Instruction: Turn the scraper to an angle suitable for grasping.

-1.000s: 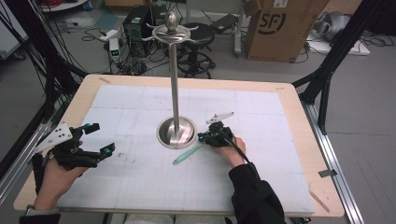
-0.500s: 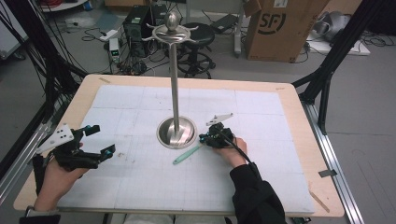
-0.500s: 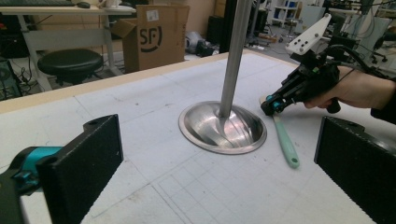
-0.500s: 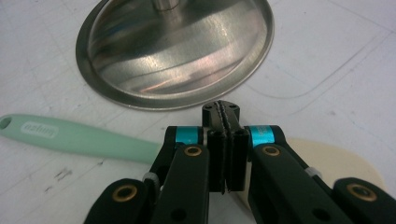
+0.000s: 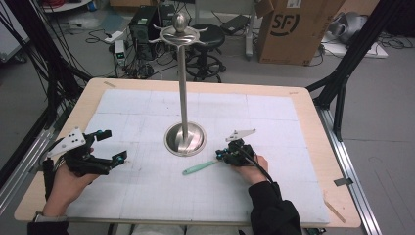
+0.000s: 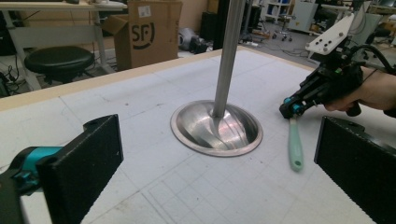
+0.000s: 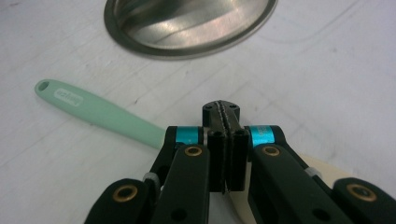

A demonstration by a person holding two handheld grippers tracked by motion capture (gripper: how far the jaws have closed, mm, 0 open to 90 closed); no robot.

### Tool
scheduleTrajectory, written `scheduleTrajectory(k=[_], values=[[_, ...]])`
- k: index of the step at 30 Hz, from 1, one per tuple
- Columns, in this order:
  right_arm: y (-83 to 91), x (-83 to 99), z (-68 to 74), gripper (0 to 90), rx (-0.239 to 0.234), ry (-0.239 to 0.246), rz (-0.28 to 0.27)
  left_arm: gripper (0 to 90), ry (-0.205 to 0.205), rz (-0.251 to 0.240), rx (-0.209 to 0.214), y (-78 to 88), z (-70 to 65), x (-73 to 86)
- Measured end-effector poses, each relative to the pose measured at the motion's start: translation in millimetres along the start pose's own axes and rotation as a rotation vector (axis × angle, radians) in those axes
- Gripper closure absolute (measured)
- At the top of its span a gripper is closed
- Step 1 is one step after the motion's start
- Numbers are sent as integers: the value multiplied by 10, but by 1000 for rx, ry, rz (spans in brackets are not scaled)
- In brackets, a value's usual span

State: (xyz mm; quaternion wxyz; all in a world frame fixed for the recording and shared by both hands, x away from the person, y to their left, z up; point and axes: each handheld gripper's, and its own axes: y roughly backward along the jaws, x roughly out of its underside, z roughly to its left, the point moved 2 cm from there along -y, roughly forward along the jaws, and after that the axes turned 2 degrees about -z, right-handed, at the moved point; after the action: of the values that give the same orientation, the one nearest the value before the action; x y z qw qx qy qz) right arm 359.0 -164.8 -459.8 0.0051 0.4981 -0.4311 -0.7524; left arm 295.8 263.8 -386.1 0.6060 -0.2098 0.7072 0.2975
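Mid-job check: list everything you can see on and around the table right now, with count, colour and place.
Stand: one, silver metal, round dished base mid-table, tall pole with hooks on top.
Spatula: one, mint-green handle lying flat in front of the stand, its cream blade end under the right tongs.
Mat: one, white gridded, covering the wooden table.
Cardboard box: one, brown, on the floor beyond the table.
Stool: one, black, behind the table.
Left tongs: black, jaws open, near left.
Right tongs: black, jaws shut above the spatula's blade end.
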Motion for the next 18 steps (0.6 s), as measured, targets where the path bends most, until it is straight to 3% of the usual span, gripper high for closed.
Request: scheduleTrajectory(k=[9,15,18], values=[[176,155,143,900,29,7,18,17,1,7,20,-135,-1,-19],[323,328,210,900,11,-31,-5,17,4,-4,30,-196,-4,-49],[359,368,232,900,17,-16,-14,17,4,-6,34,-220,-12,-57]])
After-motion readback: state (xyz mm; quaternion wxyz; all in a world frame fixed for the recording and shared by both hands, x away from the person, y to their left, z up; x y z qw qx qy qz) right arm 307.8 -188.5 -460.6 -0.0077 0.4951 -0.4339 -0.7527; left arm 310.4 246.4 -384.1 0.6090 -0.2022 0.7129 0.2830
